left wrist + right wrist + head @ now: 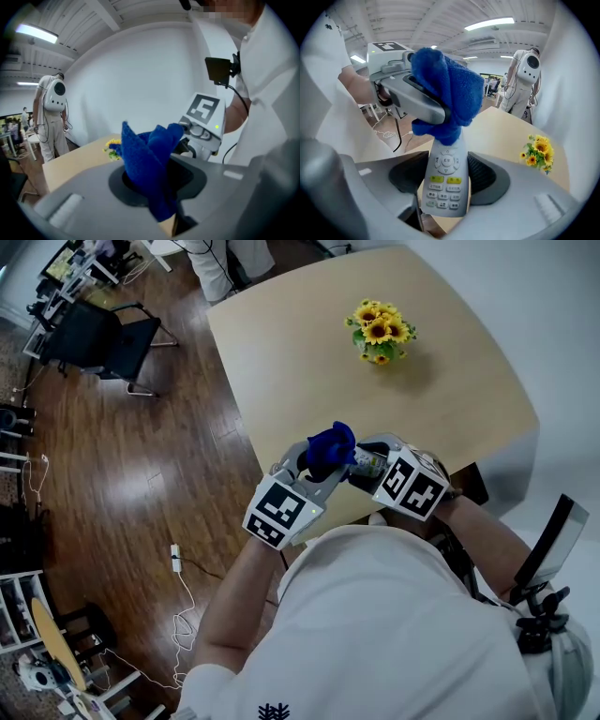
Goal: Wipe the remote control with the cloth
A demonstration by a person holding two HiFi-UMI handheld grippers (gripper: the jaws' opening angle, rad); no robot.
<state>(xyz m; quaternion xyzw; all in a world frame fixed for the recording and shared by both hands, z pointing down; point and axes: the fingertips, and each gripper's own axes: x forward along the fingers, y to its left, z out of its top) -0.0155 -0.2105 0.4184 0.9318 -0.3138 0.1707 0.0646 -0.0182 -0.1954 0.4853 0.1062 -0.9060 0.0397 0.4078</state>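
A grey remote control (445,180) with yellow and white buttons stands between the jaws of my right gripper (446,185), which is shut on it. A bunched blue cloth (449,96) covers the remote's far end, pressed there by my left gripper (154,187), which is shut on the cloth (150,161). In the head view both grippers meet over the table's near edge, the left gripper (314,470) holding the cloth (330,448) against the remote (367,463) in the right gripper (364,465).
The beige table (309,343) carries a small bunch of yellow sunflowers (380,332) at its far side. Black chairs (98,338) stand on the wood floor to the left, with a cable and power strip (175,559). A person in white (50,117) stands behind.
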